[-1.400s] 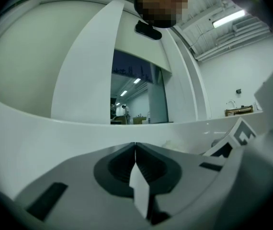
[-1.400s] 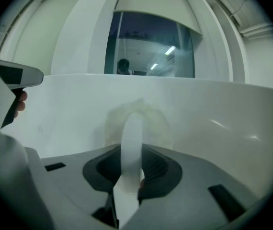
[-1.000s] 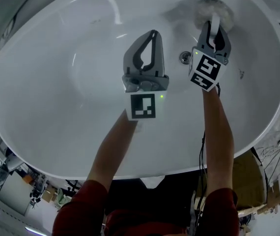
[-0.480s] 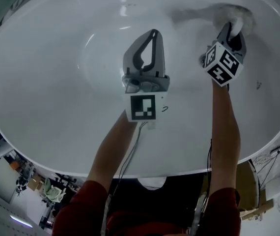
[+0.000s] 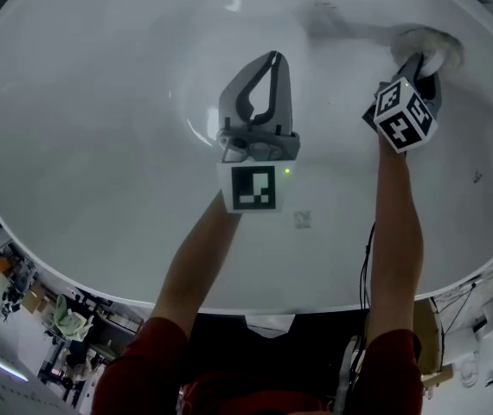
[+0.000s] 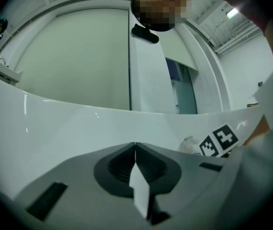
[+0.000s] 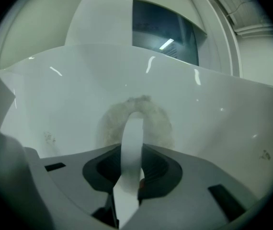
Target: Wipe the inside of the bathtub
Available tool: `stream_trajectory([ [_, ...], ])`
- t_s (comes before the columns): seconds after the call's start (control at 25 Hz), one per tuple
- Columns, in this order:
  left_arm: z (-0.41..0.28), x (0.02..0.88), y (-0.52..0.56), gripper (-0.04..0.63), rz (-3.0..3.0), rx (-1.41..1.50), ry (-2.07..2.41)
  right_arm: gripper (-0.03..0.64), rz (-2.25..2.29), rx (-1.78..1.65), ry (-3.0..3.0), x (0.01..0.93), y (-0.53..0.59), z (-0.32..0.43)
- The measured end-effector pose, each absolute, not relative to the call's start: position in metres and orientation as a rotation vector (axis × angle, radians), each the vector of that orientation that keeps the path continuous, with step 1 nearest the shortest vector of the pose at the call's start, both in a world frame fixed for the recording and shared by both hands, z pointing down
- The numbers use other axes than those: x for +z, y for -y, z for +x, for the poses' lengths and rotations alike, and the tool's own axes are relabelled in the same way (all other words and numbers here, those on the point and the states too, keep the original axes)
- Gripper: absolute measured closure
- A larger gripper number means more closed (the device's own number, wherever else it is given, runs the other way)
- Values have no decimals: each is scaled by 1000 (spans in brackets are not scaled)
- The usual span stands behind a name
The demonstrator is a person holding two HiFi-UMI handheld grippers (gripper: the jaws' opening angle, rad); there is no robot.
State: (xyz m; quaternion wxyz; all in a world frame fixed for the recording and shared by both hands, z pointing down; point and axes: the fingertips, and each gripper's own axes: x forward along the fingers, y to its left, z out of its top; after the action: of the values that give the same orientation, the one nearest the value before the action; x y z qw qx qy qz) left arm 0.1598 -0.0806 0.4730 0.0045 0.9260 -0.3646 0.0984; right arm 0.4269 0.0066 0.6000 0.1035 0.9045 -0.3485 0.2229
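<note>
The white bathtub [image 5: 99, 128] fills the head view. High on its far wall at the right, a round fuzzy wiping pad [image 5: 443, 45] lies flat against the surface, and my right gripper [image 5: 425, 62] is shut on its white loop handle [image 7: 132, 128]. The right gripper view shows the grey-white pad [image 7: 159, 122] pressed on the wall just beyond the jaws. My left gripper [image 5: 272, 57] hovers over the middle of the tub, shut and empty. In the left gripper view, its closed tips [image 6: 135, 150] point at the tub wall [image 6: 69, 123], with the pad [image 6: 189, 144] off to the right.
A dull wiped streak [image 5: 337, 22] runs along the far wall to the left of the pad. Small dark specks [image 5: 476, 177] mark the right wall. A cable [image 5: 366, 262] hangs by my right arm. Outside the tub's near rim, shop clutter [image 5: 65, 325] lies on the floor.
My right gripper has slid the pad to the right along the far wall, leaving a dull streak behind it. The left gripper has stayed in place, still shut.
</note>
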Motion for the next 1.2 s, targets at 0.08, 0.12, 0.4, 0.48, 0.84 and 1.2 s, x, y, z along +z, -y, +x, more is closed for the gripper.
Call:
stream_trajectory([
  [0.08,138,474,93,580,2882,316,1173,525,2652,655,1071,601,14,401],
  [0.12,126,474,98,580,2873,320,1189,526,2642,654,1096,600,25,386],
  [0.4,32,469,134,580,2826,337,1301,525,2576,640,1230,594,93,279],
  [0.48,4,470,146,580,2801,357,1336,525,2580,656,1235,593,110,257],
  [0.84,-104,485,182,580,2725,428,1460,525,2327,520,1568,590,209,101],
  [1.2,-197,487,219,580,2666,415,1569,525,2191,518,1717,603,281,-22],
])
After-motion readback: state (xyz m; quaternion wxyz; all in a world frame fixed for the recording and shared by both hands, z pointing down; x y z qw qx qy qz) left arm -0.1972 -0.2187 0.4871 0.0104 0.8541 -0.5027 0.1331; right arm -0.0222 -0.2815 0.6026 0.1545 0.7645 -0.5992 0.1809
